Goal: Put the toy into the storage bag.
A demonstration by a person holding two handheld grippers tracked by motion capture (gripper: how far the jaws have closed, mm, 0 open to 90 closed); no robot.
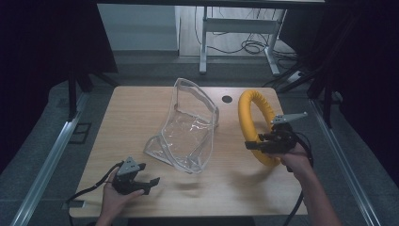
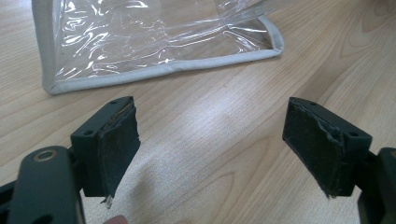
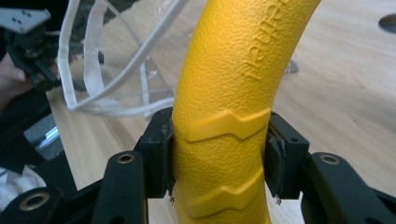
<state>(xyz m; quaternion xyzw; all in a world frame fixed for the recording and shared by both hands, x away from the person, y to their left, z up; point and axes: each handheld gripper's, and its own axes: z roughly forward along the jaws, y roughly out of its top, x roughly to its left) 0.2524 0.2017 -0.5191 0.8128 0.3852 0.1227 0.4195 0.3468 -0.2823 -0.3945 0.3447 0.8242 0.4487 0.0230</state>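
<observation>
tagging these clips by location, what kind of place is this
Probably a lab or recording room, not a home: a bare light wooden table with a round cable hole stands between dark curtains, and black cables trail on the floor by a white metal desk frame.

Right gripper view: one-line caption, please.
Right gripper clamps the textured yellow ring above the wooden table.

A light wooden table carries a clear plastic bag lying near its middle
</observation>
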